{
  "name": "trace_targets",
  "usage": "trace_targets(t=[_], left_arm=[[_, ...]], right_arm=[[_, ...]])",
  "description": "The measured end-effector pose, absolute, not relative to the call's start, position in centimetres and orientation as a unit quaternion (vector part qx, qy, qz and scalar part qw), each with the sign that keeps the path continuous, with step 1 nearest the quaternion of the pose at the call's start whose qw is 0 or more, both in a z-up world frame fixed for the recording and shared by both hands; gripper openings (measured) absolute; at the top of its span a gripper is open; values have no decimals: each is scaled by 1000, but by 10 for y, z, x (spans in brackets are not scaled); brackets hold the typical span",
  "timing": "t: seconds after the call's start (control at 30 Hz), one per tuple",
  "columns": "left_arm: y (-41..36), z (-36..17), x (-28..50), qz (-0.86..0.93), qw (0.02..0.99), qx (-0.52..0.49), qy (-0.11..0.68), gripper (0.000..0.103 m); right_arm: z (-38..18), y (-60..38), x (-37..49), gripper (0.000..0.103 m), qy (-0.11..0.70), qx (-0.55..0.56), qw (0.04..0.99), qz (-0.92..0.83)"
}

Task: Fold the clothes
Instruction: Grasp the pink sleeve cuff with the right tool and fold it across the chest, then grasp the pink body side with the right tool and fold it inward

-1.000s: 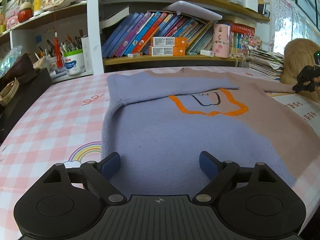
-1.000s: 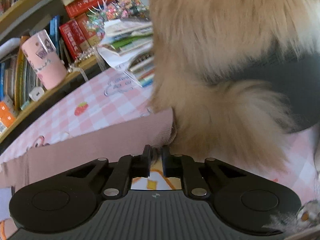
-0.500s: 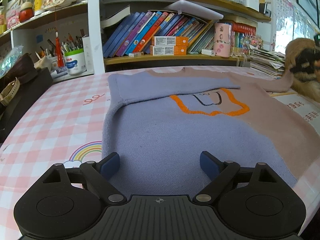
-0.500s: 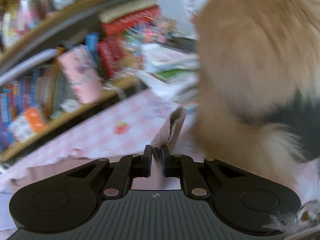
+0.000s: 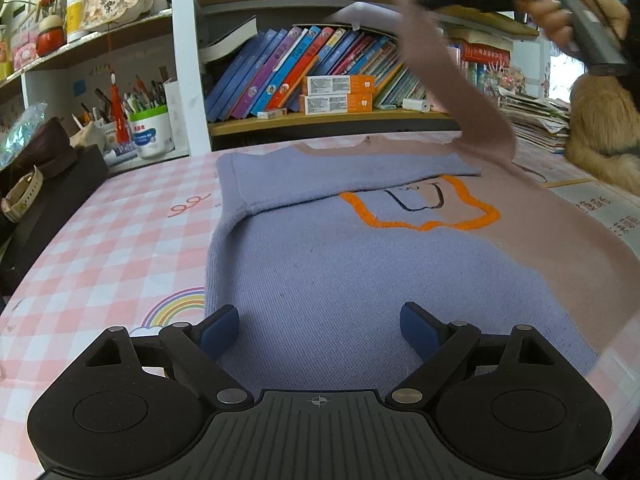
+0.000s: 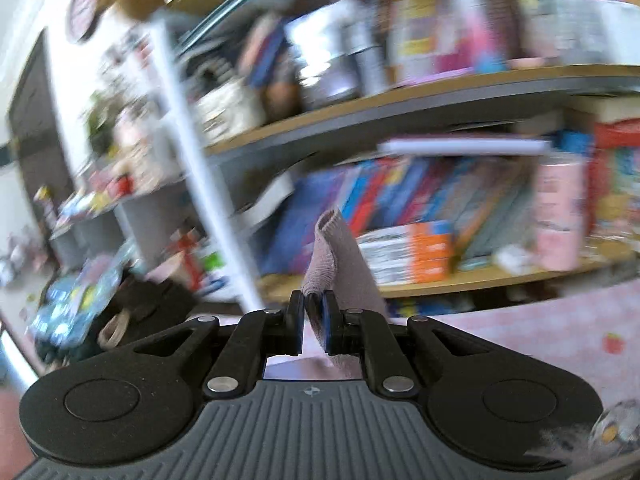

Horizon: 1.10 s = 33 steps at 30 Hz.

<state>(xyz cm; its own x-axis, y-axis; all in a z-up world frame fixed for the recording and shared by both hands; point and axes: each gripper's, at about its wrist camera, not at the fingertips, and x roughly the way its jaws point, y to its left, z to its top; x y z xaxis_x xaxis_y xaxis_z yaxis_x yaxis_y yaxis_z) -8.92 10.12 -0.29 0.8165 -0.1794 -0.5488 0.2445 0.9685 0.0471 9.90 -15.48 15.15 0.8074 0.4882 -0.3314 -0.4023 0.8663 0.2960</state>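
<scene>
Left claw (image 5: 316, 330): jaws wide apart, holding nothing, low over the sweater's near hem, probably waiting to pin or smooth the cloth.
Sweater (image 5: 340, 272): spread flat on the checked desk (image 5: 100, 248), lilac with a mauve right side and an orange outline; its left sleeve (image 5: 328, 176) is already folded across the chest.
Right sleeve (image 5: 452, 80): lifted off the desk, hanging taut from the right claw (image 6: 313, 316), whose jaws are clamped on the cuff, apparently to carry it over the body.
In the way: a furry tan animal (image 5: 604, 132) sits just beside the sweater's right edge.
Behind: bookshelf (image 5: 320, 120) with books, boxes and a pen cup (image 5: 152, 132); the right view is motion-blurred.
</scene>
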Motion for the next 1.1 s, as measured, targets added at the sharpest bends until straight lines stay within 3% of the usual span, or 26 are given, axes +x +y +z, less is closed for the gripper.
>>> trace_targets(t=[0.4,0.53,0.63,0.8,0.9,1.1], left_arm=[[102,-3,-90,-116,952,56,278,90],[102,-3,-90,-119,952,53,278,90],[103,-3,-90,-119,952,51,279,90],[101,-3,-90,-118,952,53,279,90],[101,-3,-89,-117,951,54,281,90],[99,-3,-90,-111,953,60,277,90]], right_arm=[[82,-51,114,9,284,18,915,288],[75,-46,112,23,295,14,903,312],[75,-43,102,25,292,10,902,318],[86,-65,86,26,284,7,915,287],[92,-87,68,37,264,8,922,283],[69,-142,25,34,303,-11,919,252]])
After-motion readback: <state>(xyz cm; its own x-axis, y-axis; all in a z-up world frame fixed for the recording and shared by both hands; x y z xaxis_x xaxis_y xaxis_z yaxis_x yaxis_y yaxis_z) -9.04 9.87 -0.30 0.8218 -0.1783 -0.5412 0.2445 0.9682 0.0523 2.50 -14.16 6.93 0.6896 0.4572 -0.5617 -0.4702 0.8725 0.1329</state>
